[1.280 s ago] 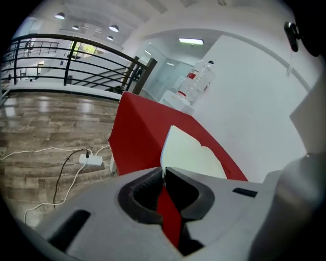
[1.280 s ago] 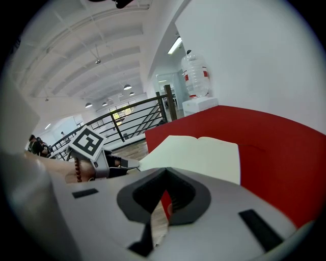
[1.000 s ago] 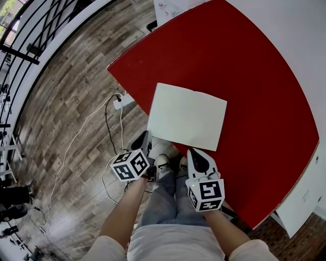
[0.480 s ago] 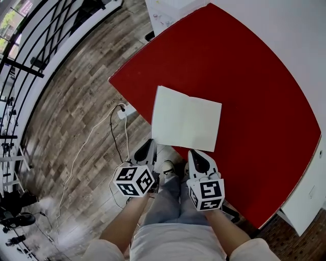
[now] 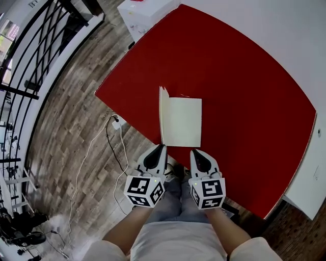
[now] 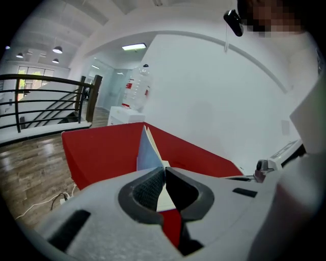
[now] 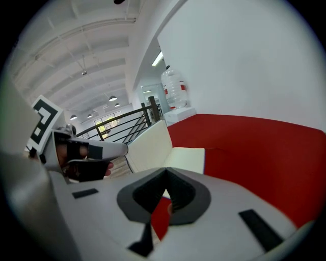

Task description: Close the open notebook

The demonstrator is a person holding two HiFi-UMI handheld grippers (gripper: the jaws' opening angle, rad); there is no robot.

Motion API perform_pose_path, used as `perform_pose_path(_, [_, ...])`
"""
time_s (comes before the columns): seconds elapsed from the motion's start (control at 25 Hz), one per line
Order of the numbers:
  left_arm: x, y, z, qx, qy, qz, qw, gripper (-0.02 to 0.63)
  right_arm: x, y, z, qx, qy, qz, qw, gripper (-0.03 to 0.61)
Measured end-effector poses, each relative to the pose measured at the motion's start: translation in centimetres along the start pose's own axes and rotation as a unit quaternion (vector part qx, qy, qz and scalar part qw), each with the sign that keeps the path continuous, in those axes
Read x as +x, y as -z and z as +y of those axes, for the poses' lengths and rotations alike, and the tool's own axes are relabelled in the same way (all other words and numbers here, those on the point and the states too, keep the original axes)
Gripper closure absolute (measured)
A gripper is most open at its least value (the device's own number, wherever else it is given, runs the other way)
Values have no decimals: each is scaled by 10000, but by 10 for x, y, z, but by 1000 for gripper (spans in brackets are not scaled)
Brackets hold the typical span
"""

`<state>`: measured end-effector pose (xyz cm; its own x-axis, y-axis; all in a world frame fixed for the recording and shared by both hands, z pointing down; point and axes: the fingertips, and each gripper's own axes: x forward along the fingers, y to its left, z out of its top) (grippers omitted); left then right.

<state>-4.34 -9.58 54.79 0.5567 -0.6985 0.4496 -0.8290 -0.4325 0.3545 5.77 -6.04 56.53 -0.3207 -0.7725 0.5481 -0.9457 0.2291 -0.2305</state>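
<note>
The cream notebook (image 5: 184,122) lies on the red table (image 5: 244,97) near its front edge. Its right half rests flat, and its left half (image 5: 163,116) stands roughly upright along the spine. My left gripper (image 5: 161,147) is at the near corner of that raised half, shut on its edge. In the left gripper view the raised leaf (image 6: 148,151) rises straight out of the closed tips of the left gripper (image 6: 164,169). My right gripper (image 5: 195,152) hovers just short of the flat half, shut and holding nothing. In the right gripper view the right gripper (image 7: 166,171) faces the notebook (image 7: 186,157).
A white cabinet (image 5: 147,11) stands past the table's far corner, with a water bottle (image 6: 138,87) on it. A power strip and cable (image 5: 116,123) lie on the wooden floor to the left. A black railing (image 5: 30,61) runs along the far left. A white wall borders the table's right side.
The notebook's left half has swung from flat to upright. My left gripper rose and moved right with it. The right gripper shifted slightly forward.
</note>
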Motion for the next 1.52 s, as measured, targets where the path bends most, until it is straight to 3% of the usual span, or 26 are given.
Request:
perform_pose_path(0.28, [32,18,-46,267,429,310,9982,589,-19,10,-32,204,317,8,9993,574])
perform_pose_path(0.68, [77,53,-69,675,656,853,9919,588,-21,23,-58,372,577,152,9975,574])
perform_pose_path(1.12, [113,105,-72,934,485,1642,9808,586,-29,37,-84,550,758,253,9953,574])
perform_pose_path(1.52, [124,123,-72,941,327,1888,9770,586,-34,49,-95,633,761,318,9946,574])
